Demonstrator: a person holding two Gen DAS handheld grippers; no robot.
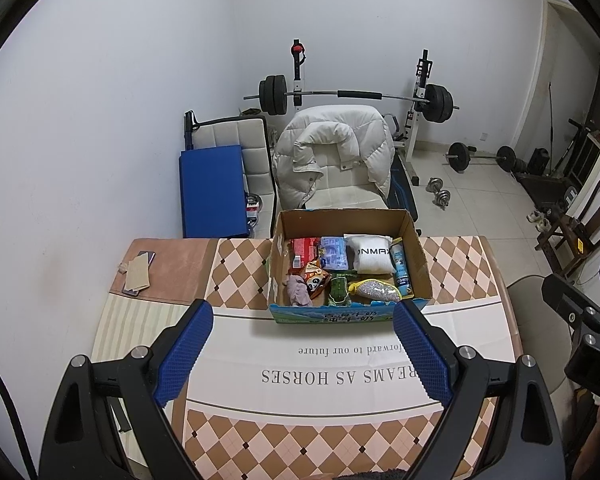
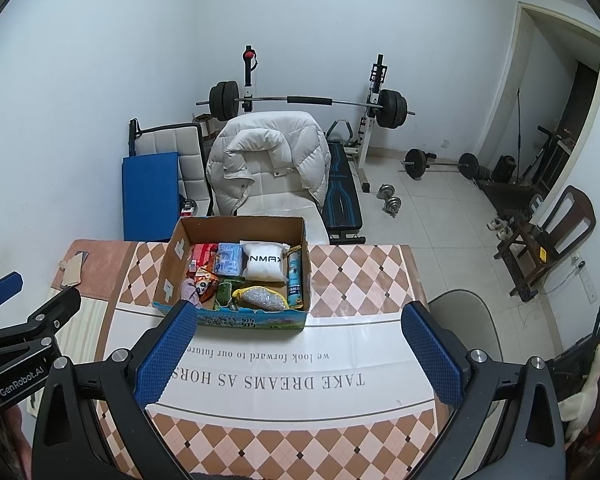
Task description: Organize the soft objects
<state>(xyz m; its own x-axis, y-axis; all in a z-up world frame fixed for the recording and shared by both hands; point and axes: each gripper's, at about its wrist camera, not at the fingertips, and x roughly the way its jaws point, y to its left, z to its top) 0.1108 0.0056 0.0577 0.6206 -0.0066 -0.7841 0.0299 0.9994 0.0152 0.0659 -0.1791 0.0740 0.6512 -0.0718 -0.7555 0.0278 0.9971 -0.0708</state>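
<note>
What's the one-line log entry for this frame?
left tool open, empty | right tool open, empty | cardboard box on table, packed | nothing grasped

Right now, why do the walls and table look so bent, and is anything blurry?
Both wrist views use fisheye lenses: in the left wrist view the table edge bows, with dark corners. In the right wrist view the doorway curves; the cardboard box stays sharp under even, soft light without glare.
</note>
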